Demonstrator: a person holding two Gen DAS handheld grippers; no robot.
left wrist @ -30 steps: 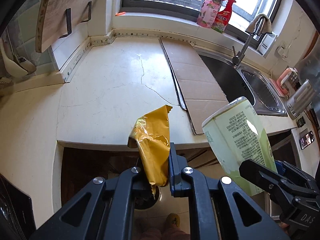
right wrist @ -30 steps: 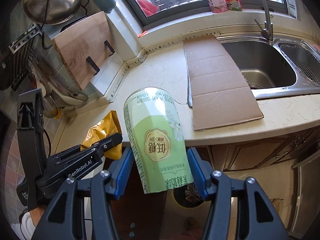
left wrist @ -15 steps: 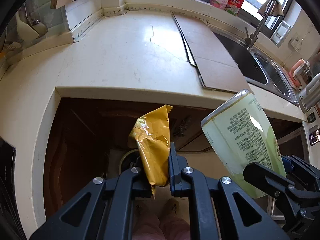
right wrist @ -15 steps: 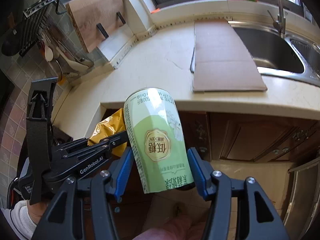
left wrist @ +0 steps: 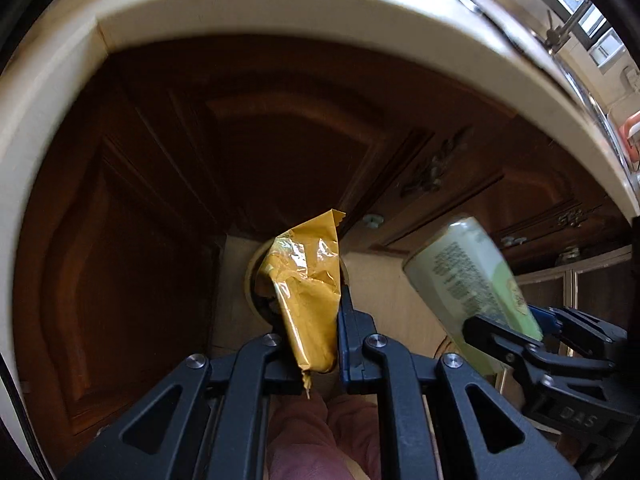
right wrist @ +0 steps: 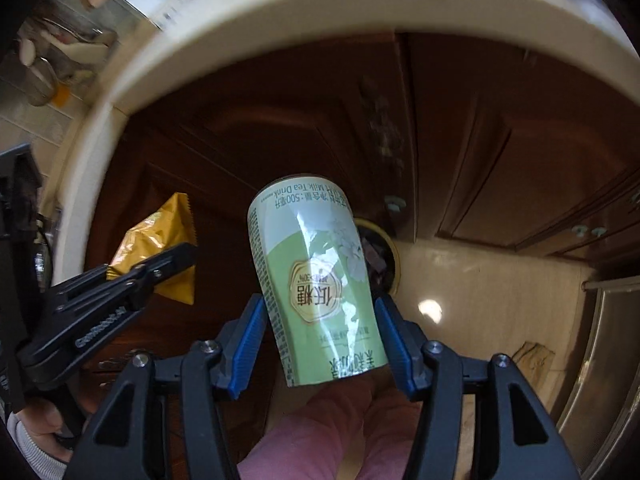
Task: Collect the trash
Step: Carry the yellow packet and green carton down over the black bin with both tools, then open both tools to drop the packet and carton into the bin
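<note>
Dark brown cabinet doors point(left wrist: 280, 152) fill the background beneath the pale, curved edge of the bench point(left wrist: 360, 20), with a light tiled floor point(right wrist: 500, 292) at the right. Left gripper point(left wrist: 316, 344): fingers together, clamped on the lower part of a crumpled yellow snack wrapper point(left wrist: 308, 292), whose torn top rises toward the cabinets; the same wrapper point(right wrist: 160, 248) appears at the left of the right wrist view, behind the dark fingers. Right gripper point(right wrist: 324, 340): blue-padded fingers point(right wrist: 248, 340) pressed against both sides of a pale green milk tea can point(right wrist: 316, 276), held tilted with its printed label upside down; the can point(left wrist: 472, 284) also shows at the right of the left wrist view, just beside the wrapper but apart from it. A round bin opening point(right wrist: 384, 260) with dark contents lies on the floor, partly hidden behind the can, and its rim point(left wrist: 250, 276) shows behind the wrapper. Pink-clad legs point(right wrist: 320, 440) of the person occupy the near edge.
</note>
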